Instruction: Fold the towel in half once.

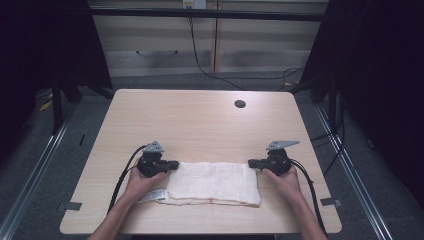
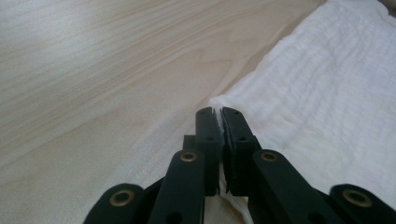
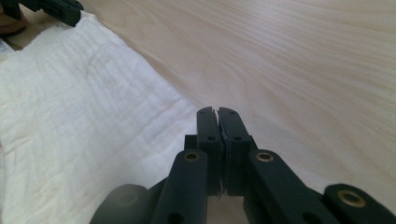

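Lying on the worktop: a white folded cloth (image 1: 214,183) rested flat on the near half of the pale wooden worktop (image 1: 200,120), stretched left to right between the two hands.
Left hand-held gripper: the left hand-held gripper (image 1: 172,164) sat at the cloth's far left corner, pointing toward the right across the worktop. In the left gripper view its black jaws (image 2: 217,114) were pressed together on a thin white edge of the cloth (image 2: 327,107), with a sliver of fabric showing in the seam between them. The rest of the cloth spread away to the right of the jaws in that view.
Right hand-held gripper: the right hand-held gripper (image 1: 251,163) sat at the cloth's far right corner, pointing toward the left. In the right gripper view its jaws (image 3: 217,113) were clenched at the cloth's edge, where the cloth (image 3: 84,121) met bare wood; a thin edge of fabric seemed caught between them. The cloth spread to the left of the jaws in that view, and the other hand-held gripper showed at its far corner.
Hands: a hand gripped each tool from the near side, forearms entering from the bottom of the high view.
Label: a small printed tag (image 1: 152,196) stuck out from the cloth's near left end, beside the left wrist.
Worktop details: a round dark cable hole (image 1: 240,104) sat near the far edge, well apart from the cloth.
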Tool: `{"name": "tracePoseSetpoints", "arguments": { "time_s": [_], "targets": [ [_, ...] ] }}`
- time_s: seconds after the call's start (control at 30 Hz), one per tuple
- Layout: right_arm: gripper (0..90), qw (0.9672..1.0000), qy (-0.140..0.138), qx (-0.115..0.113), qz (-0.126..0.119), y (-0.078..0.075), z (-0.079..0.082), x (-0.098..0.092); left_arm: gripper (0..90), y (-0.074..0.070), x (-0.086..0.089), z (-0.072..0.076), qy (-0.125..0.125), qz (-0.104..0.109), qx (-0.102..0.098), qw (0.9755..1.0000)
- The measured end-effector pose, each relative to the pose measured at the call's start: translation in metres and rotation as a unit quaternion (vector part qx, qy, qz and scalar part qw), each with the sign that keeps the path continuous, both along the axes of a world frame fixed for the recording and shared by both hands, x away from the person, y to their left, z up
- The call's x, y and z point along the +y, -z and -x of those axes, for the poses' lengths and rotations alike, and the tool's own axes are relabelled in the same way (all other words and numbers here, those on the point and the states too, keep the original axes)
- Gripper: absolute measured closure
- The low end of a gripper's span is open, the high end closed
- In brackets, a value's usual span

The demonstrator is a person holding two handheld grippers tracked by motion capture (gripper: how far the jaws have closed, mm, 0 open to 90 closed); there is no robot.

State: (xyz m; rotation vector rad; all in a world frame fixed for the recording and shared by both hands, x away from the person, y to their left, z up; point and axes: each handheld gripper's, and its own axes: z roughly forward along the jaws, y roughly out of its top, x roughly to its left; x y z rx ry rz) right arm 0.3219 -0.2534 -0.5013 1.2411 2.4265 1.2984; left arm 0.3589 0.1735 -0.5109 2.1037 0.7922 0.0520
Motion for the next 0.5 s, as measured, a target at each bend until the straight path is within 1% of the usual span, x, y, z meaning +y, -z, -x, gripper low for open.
{"name": "tracePoseSetpoints", "arguments": {
  "time_s": [0.1, 0.13, 0.17, 0.23, 0.3, 0.37, 0.4, 0.43, 0.5],
  "targets": [
    [88.4, 1.0, -0.004, -0.006, 0.0, -0.002, -0.001, 0.002, 86.6, 0.0, 0.002, -0.001, -0.007, 0.002, 0.002, 1.0],
    [88.4, 1.0, -0.003, -0.004, -0.003, -0.003, -0.001, 0.003, 86.6, -0.001, 0.003, 0.0, -0.012, 0.005, -0.002, 0.9999],
    [88.4, 0.9999, -0.002, -0.008, -0.008, -0.004, -0.001, 0.003, 86.4, -0.001, 0.003, 0.001, -0.015, 0.006, -0.006, 0.9999],
    [88.4, 0.9999, -0.003, -0.011, -0.009, -0.005, -0.002, 0.003, 86.5, -0.005, 0.004, 0.002, -0.016, 0.011, -0.005, 0.9998],
    [88.4, 0.9998, -0.003, -0.013, -0.012, -0.006, -0.002, 0.004, 86.5, -0.007, 0.007, 0.002, -0.016, 0.016, -0.008, 0.9997],
    [88.4, 0.9998, -0.003, -0.015, -0.014, -0.007, -0.002, 0.004, 86.5, -0.01, 0.01, 0.001, -0.02, 0.027, -0.005, 0.9994],
    [88.4, 0.9997, -0.004, -0.016, -0.016, -0.008, -0.001, 0.004, 86.5, -0.011, 0.011, 0.002, -0.022, 0.029, -0.007, 0.9993],
    [88.4, 0.9997, -0.004, -0.017, -0.018, -0.009, -0.001, 0.005, 86.5, -0.012, 0.012, 0.002, -0.022, 0.03, -0.006, 0.9993],
    [88.4, 0.9996, -0.006, -0.019, -0.02, -0.01, 0.0, 0.005, 86.6, -0.012, 0.012, 0.002, -0.021, 0.026, -0.009, 0.9994]
  ]
}}
